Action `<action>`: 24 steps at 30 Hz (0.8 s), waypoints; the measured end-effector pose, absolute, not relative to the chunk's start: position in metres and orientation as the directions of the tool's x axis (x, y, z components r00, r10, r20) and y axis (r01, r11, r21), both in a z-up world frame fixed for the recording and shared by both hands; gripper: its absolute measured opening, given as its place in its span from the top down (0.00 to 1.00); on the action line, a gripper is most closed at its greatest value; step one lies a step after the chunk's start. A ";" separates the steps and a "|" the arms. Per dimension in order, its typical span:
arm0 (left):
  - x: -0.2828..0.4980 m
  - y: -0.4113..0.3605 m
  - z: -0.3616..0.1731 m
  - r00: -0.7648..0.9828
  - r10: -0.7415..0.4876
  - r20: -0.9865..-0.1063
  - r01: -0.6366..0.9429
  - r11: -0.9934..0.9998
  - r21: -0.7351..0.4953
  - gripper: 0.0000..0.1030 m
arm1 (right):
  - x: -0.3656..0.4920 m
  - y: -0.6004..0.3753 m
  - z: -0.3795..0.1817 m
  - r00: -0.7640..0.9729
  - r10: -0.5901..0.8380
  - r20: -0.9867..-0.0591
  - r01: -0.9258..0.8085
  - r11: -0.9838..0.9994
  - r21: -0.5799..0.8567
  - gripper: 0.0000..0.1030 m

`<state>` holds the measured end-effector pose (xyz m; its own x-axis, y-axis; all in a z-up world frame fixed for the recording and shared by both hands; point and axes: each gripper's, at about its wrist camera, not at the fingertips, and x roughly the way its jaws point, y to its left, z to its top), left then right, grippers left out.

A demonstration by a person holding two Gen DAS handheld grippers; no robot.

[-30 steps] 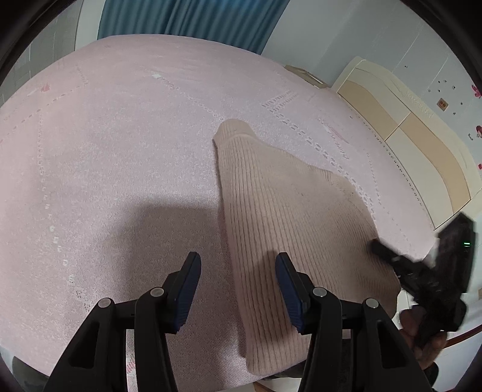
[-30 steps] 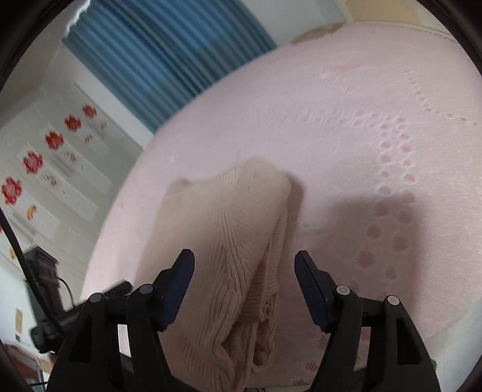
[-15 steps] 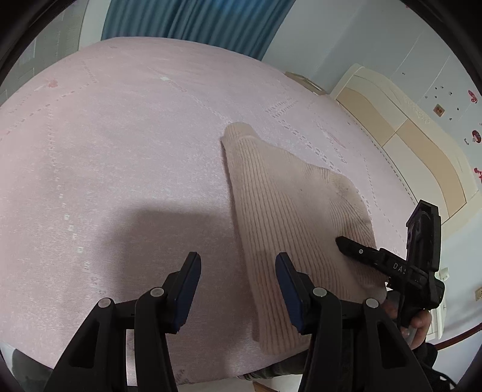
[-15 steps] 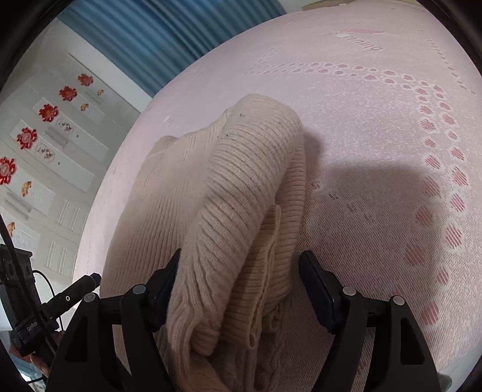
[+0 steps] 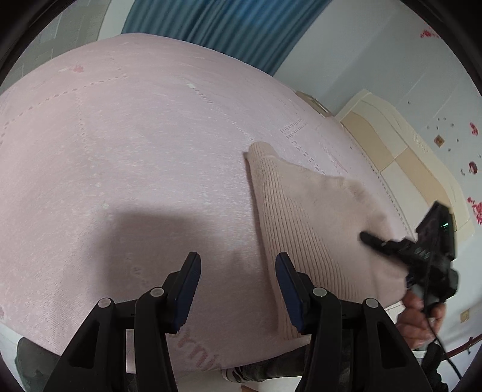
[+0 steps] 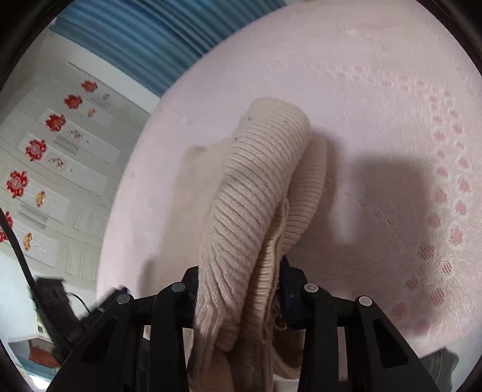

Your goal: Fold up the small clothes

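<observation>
A beige ribbed knit sweater [image 5: 304, 217] lies folded on the pink bed cover [image 5: 135, 150]. My left gripper [image 5: 238, 271] is open and empty, hovering just left of the sweater's near edge. In the right wrist view my right gripper [image 6: 241, 289] is shut on a bunched fold of the sweater [image 6: 259, 193], which rises in a ridge between its jaws. The right gripper also shows in the left wrist view [image 5: 415, 250] at the sweater's right edge, held by a hand.
A cream headboard [image 5: 400, 156] stands at the right. Blue curtains [image 5: 229, 27] hang behind the bed. A wall with red flower stickers [image 6: 54, 150] is at the left of the right wrist view. The bed's near edge [image 5: 211, 361] is close below.
My right gripper has moved onto the sweater's edge and closed on it, bunching the fabric up. My left gripper has drifted left, off the sweater.
</observation>
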<state>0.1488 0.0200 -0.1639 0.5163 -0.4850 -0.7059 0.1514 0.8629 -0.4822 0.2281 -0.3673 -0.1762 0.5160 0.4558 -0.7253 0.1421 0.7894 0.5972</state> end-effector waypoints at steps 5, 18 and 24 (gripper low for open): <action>0.146 0.034 -0.166 0.522 -0.504 -0.688 0.128 0.844 -0.521 0.52 | 0.238 -0.326 -0.121 0.551 0.413 -0.725 0.108 0.826 0.553 0.65; 0.157 0.068 -0.170 0.544 -0.513 -0.664 0.086 0.821 -0.564 0.52 | 0.274 -0.299 -0.060 0.603 0.274 -0.750 0.138 0.889 0.436 0.65; 0.180 0.086 -0.168 0.566 -0.482 -0.669 0.067 0.836 -0.545 0.52 | 0.318 -0.267 -0.069 0.605 0.366 -0.707 0.085 0.853 0.514 0.65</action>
